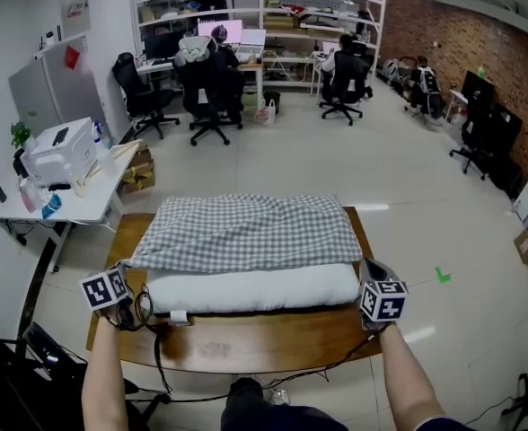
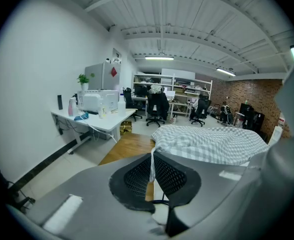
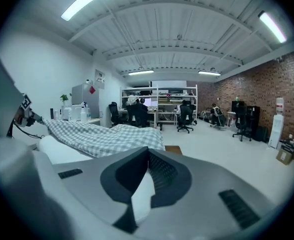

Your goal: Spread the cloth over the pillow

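Head view has the white pillow (image 1: 255,287) lying across a wooden table (image 1: 246,344). The checked cloth (image 1: 246,232) is draped over its top and 12 o'clock side, so only a bare white strip of pillow shows along the 6 o'clock edge. The left gripper (image 1: 126,269) sits about 8 o'clock off the pillow, right at the cloth's near left corner, and the right gripper (image 1: 365,268) mirrors it at about 4 o'clock by the near right corner. Left gripper view is pretty clear: jaws clamped together with a thin twisted bit of cloth corner pinched between the pads, and the rest of the cloth running off toward 1 o'clock over the pillow. Right gripper view shows that one clenched too, with a pale fold of cloth caught in the jaws and the checked fabric stretching away toward 10 o'clock. Off the table at 10 o'clock in the head view there's a white desk (image 1: 84,206) with a printer (image 1: 59,151) on it, and office chairs (image 1: 143,92) further back around 12.
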